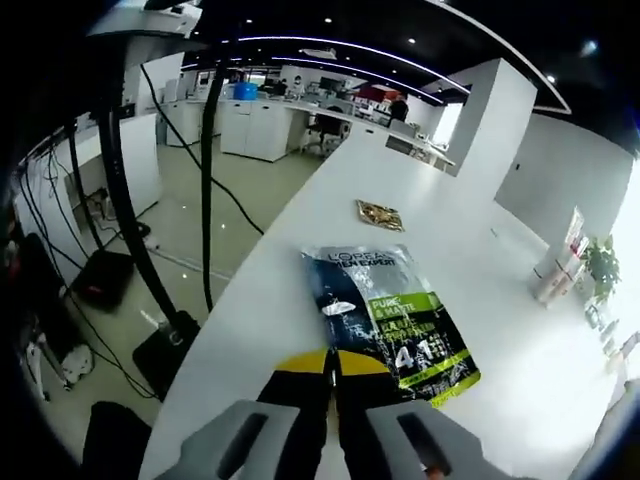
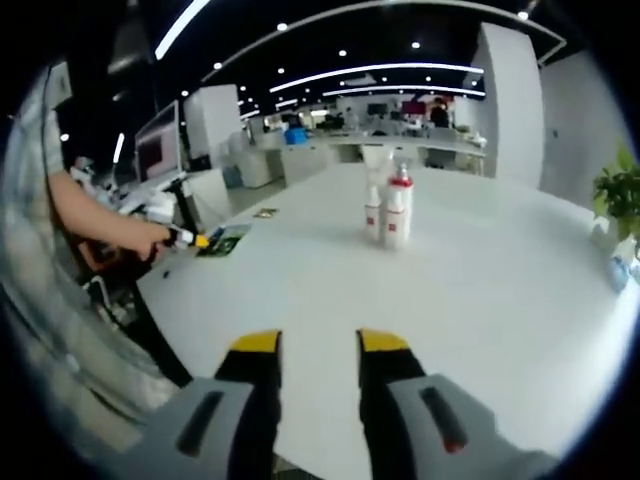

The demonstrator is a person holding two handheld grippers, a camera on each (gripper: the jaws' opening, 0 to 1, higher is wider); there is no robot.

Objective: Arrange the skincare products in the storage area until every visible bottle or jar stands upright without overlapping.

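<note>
A dark blue and green sachet pack [image 1: 395, 320] lies flat on the white table [image 1: 400, 190]. My left gripper [image 1: 331, 362] is shut, its yellow tips at the pack's near edge; I see nothing held between them. In the right gripper view, two white bottles with red caps [image 2: 390, 215] stand upright side by side at the table's middle. My right gripper [image 2: 320, 345] hovers open over the near table, well short of them. Far left in that view, the left gripper [image 2: 190, 238] touches the same pack [image 2: 226, 240].
A small gold packet [image 1: 380, 215] lies beyond the pack, seen again as the gold packet [image 2: 265, 213]. The table edge [image 1: 250, 270] drops to a floor with cables. A person's arm [image 2: 90, 215] reaches in. A potted plant [image 2: 620, 190] stands at the right.
</note>
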